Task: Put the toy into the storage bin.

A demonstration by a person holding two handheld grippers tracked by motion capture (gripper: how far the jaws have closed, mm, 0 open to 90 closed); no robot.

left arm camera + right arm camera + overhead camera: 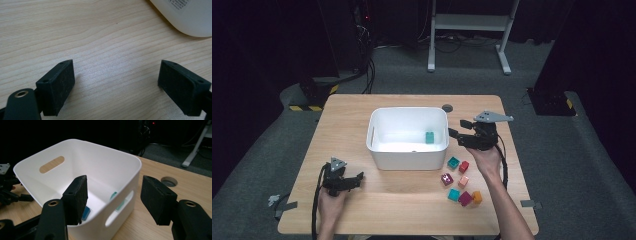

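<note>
- The white bin [408, 137] stands mid-table, and 1 teal block [430, 137] already lies inside it near its right wall; the right gripper view shows that block low in the bin [86, 213], partly through the side handle slot.
- The work in hand looks like clearing the loose blocks into the bin: 7 of them sit in a cluster [461, 182] on the table just right of the bin's near corner, among them a teal one [453, 162] and a red one [464, 166] closest to the bin.
- The right gripper [458, 131] hangs beside the bin's right wall with its jaws spread and nothing between them, so the next step is likely a fetch from the cluster.
- To do it well, I would take an outer block first (the red or the teal nearest the bin), come down straight from above, and straddle 2 flat faces so the neighbours are not nudged.
- Lift clear of the rim before crossing over, and let go low inside the bin so the block does not bounce out.
- The right forearm reaches in from the bottom edge, the gripper held level and pointing left toward the bin.
- The left gripper [357, 177] rests low over the bare table [105, 37] near the bin's front-left corner, jaws wide apart and empty.
</note>
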